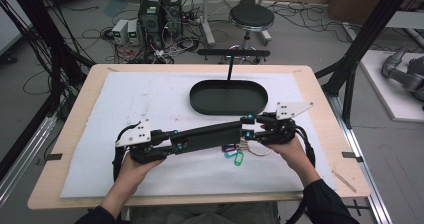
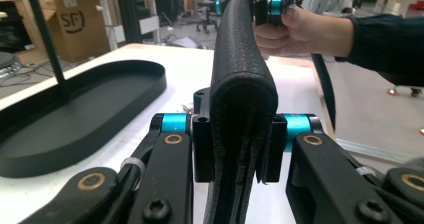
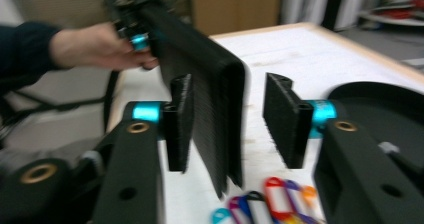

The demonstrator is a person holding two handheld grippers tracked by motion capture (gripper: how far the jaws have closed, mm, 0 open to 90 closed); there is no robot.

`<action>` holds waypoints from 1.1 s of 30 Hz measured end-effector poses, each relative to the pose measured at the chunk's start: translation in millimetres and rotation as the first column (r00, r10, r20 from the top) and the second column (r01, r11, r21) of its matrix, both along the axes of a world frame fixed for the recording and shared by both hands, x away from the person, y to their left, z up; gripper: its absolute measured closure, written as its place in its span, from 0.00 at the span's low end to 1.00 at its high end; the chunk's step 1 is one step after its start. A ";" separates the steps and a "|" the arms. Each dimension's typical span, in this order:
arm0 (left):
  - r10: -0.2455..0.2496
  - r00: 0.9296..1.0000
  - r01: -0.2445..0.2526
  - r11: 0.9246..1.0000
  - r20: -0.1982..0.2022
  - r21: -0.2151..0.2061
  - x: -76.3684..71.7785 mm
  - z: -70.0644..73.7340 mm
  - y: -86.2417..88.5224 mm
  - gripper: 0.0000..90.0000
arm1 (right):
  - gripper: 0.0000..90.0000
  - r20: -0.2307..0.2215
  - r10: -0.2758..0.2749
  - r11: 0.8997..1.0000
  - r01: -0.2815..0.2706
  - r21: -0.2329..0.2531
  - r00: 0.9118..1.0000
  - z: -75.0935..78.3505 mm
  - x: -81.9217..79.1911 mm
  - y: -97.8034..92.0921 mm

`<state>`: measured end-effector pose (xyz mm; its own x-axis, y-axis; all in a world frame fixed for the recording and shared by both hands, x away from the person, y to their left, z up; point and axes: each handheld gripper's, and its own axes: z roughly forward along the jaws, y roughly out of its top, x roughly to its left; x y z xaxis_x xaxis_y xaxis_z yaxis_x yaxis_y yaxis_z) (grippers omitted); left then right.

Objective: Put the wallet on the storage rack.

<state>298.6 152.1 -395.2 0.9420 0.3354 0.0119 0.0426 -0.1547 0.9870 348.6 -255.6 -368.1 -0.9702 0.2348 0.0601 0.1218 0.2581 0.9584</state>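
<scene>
A: Nearest first: which claw has the black leather case (image 1: 207, 136)?

B: The left gripper (image 2: 235, 149); its jaws are clenched on one end of the case, pads pressed against both flat sides; the case stands on edge, held above the white mat (image 1: 150, 101).

A: And its long axis?

B: It runs straight away from the left gripper toward the right gripper (image 3: 237, 121), roughly across the table in the high view; the far end sits between the right jaws.

A: Is the right one gripping?

B: I judge not; one pad lies against the case, the other stands apart with a gap, so it is released.

A: Beyond that?

B: Coloured key tags (image 1: 235, 154) lie just under the case's right end; the black oval tray (image 1: 200, 101) lies farther back, well apart.
</scene>
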 end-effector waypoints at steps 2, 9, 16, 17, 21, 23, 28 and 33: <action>0.011 1.000 -0.011 1.000 0.005 -0.003 2.2 1.8 -1.2 0.82 | 0.53 0.003 -0.075 0.997 0.075 0.022 0.997 1.2 2.1 -11.8; 0.045 0.999 -0.045 0.999 0.027 -0.004 10.7 8.0 -7.6 0.82 | 0.46 0.017 -0.388 0.921 0.387 0.034 0.922 -0.7 8.3 -52.2; 0.098 0.994 -0.098 0.995 0.056 -0.003 27.5 17.3 -20.6 0.82 | 0.44 -0.021 -0.610 0.792 0.610 0.009 0.792 -7.7 10.7 -79.4; 0.104 0.993 -0.104 0.995 0.058 0.000 29.2 17.9 -22.1 0.82 | 0.43 -0.029 -0.634 0.773 0.634 0.011 0.773 -8.4 10.9 -83.2; 0.128 0.990 -0.129 0.992 0.063 0.009 41.1 19.4 -32.5 0.82 | 0.43 -0.029 -0.686 0.728 0.686 0.007 0.727 -12.7 11.6 -91.6; 0.141 0.988 -0.143 0.990 0.070 0.017 47.1 19.5 -37.8 0.82 | 0.43 -0.032 -0.707 0.707 0.708 -0.003 0.706 -14.7 12.4 -94.6; 0.173 0.982 -0.175 0.984 0.076 0.026 59.0 19.5 -49.0 0.82 | 0.43 -0.024 -0.747 0.665 0.747 -0.013 0.665 -16.8 13.3 -97.9; 0.211 0.974 -0.215 0.975 0.078 0.049 76.9 19.4 -63.4 0.82 | 0.43 -0.015 -0.756 0.655 0.756 -0.017 0.655 -19.0 14.6 -97.5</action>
<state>375.6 88.8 -375.8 0.8447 0.5254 0.1019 0.0098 -0.2054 0.9786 363.1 -353.1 -387.1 -0.4563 0.8871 0.0704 0.2961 0.0767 0.9521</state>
